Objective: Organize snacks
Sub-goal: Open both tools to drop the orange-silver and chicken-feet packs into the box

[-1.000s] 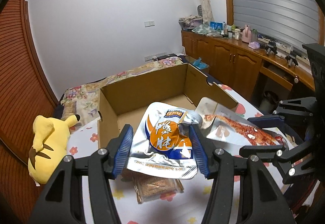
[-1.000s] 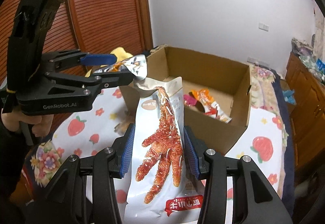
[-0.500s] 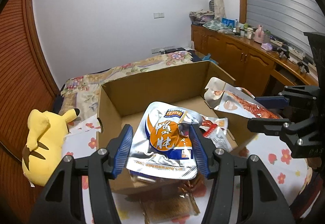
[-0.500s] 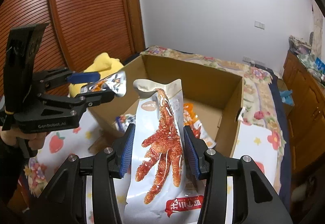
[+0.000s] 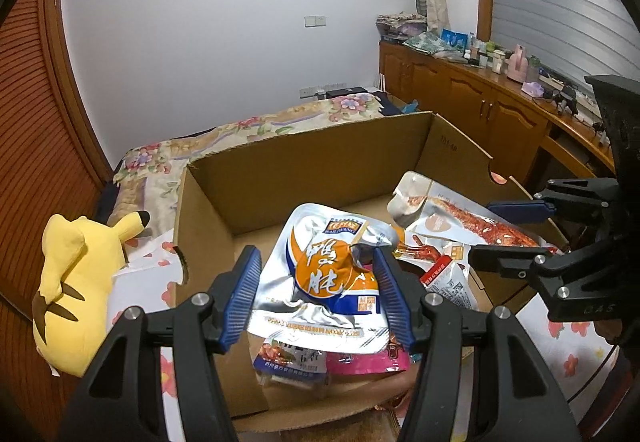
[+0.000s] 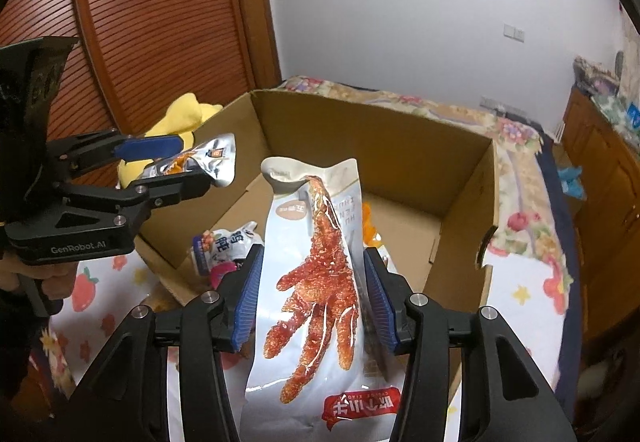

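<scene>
My left gripper (image 5: 318, 294) is shut on a silver and orange snack pouch (image 5: 324, 274) and holds it over the near part of an open cardboard box (image 5: 320, 157). My right gripper (image 6: 312, 298) is shut on a white pouch printed with a red chicken foot (image 6: 316, 282), held over the box's near right edge (image 6: 460, 242). That pouch also shows in the left wrist view (image 5: 452, 209), and the left gripper (image 6: 168, 165) shows in the right wrist view. Several snack packs (image 5: 352, 358) lie on the box floor.
A yellow plush toy (image 5: 76, 282) lies left of the box on the strawberry-print cloth (image 6: 520, 294). A flowered bedspread (image 5: 240, 129) runs behind the box. Wooden cabinets (image 5: 480, 101) with clutter on top line the right wall. A slatted wooden door (image 6: 140, 21) stands at left.
Both grippers have moved forward with their pouches, from in front of the box to above its inside. More packs on the box floor have come into view.
</scene>
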{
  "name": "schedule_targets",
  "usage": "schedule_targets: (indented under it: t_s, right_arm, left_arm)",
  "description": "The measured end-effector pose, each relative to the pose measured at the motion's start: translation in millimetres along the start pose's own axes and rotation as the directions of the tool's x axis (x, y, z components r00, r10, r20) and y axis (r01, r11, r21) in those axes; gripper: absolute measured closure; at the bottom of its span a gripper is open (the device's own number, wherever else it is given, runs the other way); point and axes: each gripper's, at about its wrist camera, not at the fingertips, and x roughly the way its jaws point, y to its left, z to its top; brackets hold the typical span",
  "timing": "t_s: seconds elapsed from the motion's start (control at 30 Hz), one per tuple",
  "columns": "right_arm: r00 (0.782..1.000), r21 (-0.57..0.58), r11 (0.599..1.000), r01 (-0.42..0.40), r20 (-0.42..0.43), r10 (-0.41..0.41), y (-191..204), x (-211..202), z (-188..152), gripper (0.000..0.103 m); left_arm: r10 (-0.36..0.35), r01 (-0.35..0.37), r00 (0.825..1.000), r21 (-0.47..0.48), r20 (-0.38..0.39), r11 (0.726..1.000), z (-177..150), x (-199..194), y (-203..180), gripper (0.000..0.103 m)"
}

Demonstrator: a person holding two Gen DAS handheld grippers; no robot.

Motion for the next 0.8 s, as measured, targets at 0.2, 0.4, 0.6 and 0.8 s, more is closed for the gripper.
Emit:
schedule_targets:
  t_s: [0.2,0.4,0.6,0.8]
  right_arm:
    - [1.000,0.006,1.000,0.005,-0.009,-0.004,-5.0,5.4,-0.4,0.051]
    - [1.000,0.034,0.999,-0.008,-0.017,0.009,-9.0,10.4,-1.1,0.047]
    - [1.000,0.037,0.999,0.003,-0.016,-0.002,-11.1,12.0,-0.9,0.044]
    - [0.999,0.035,0.999,0.028,-0.019,-0.028,-8.3,13.7,-3.4,0.042]
  left_arm:
    - [-0.003,0.003,1.000,0.006,0.003,1.000,1.6,3.3,-1.0,0.043]
    - [-0.004,0.004,1.000,0.013,-0.001,1.000,2.7,6.4,-3.4,0.043]
    - [-0.009,0.009,1.000,0.005,0.007,1.000,1.5,2.3,-2.0,0.043]
    - [-0.017,0.017,1.000,0.007,0.023,1.000,-1.0,-8.5,-5.0,0.043]
